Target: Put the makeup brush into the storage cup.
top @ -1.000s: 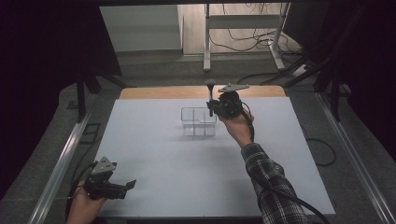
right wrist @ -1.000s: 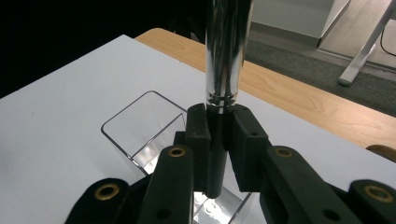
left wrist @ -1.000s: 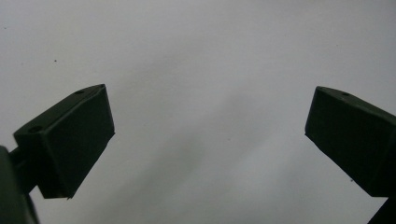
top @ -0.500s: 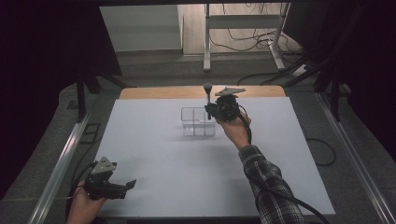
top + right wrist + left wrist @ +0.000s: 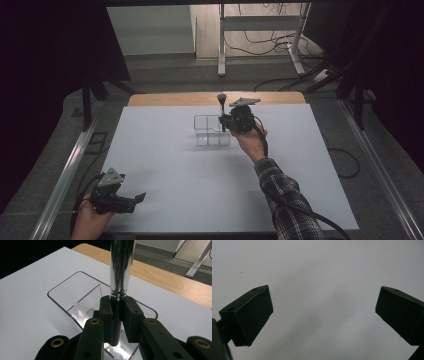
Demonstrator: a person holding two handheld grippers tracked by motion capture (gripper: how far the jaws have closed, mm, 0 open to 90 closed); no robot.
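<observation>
While right gripper [image 5: 117, 312] squeezes brush [image 5: 121, 270] upright over clear box [image 5: 210, 131] at 12 o'clock, handle looks hard, shiny, slippery: hold low. Left gripper [image 5: 322, 317] jaws apart, empty.

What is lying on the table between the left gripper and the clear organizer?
Nothing: in the high view the white table is bare between the left gripper and the clear organizer.
</observation>
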